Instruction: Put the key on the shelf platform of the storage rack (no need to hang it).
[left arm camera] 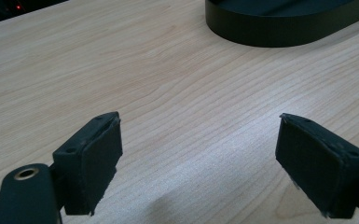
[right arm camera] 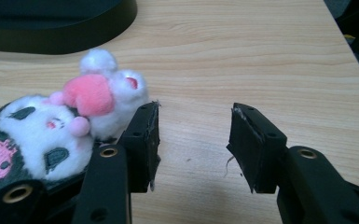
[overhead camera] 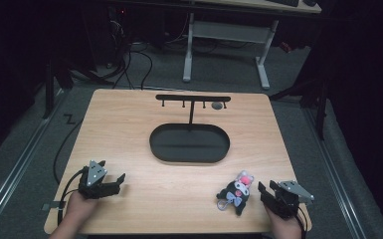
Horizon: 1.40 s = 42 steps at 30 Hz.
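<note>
I had the bench (overhead camera: 129,129) under both tongs, its pale wood bare around them. Ahead of the tongs, toward the far side, lay the black oval tray (overhead camera: 189,143) with its hook stand (overhead camera: 193,98) rising behind. The plush toy (overhead camera: 237,191), black and white with a pink bow, lay flat on the bench just beside my right tongs (overhead camera: 267,190), on their inner side; in the right gripper view it (right arm camera: 51,135) sat against the outside of one jaw. My right tongs (right arm camera: 193,140) stood about half open with only bare wood between them. My left tongs (left arm camera: 198,158), well apart from the toy, gaped wide, holding nothing.
</note>
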{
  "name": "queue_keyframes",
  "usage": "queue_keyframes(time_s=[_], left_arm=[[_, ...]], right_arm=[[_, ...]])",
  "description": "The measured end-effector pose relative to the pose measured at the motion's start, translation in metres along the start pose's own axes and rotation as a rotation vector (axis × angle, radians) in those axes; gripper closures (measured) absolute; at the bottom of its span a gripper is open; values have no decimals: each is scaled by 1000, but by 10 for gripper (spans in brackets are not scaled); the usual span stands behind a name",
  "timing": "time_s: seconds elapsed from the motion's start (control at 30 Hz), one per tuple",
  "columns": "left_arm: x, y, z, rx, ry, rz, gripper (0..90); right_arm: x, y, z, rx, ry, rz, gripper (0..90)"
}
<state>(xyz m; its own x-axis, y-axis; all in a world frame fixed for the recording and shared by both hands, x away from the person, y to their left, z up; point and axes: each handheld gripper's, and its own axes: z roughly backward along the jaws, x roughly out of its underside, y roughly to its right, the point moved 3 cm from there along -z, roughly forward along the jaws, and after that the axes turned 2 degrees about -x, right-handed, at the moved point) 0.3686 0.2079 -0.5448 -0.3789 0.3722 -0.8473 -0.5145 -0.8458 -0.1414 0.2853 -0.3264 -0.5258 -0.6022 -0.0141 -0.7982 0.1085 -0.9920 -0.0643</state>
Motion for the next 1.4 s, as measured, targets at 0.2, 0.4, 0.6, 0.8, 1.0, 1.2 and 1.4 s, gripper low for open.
queue_keyframes(time_s=[0.2, 0.4, 0.6, 0.8, 1.0, 1.2, 1.4], left_arm=[[0, 0, 0, -2, -1, 2, 154], [0, 0, 0, -2, -1, 2, 154], [0, 0, 0, -3, -1, 7, 154], [0, -2, 0, -7, 2, 20, 154], [-1, -3, -1, -6, 1, 29, 154], [-1, -3, -1, -7, -4, 34, 154], [-1, -4, -2, -6, -4, 37, 154]], right_arm=[[1, -3, 0, 3, -6, 22, 525], [2, 0, 4, -4, -1, -4, 524], [5, 0, 7, -14, -11, 12, 580], [7, -6, 25, 7, 4, 87, 900], [18, -18, 36, -47, -29, 101, 900], [26, -25, 36, -86, -63, 126, 900], [30, -38, 29, -128, -104, 194, 900]])
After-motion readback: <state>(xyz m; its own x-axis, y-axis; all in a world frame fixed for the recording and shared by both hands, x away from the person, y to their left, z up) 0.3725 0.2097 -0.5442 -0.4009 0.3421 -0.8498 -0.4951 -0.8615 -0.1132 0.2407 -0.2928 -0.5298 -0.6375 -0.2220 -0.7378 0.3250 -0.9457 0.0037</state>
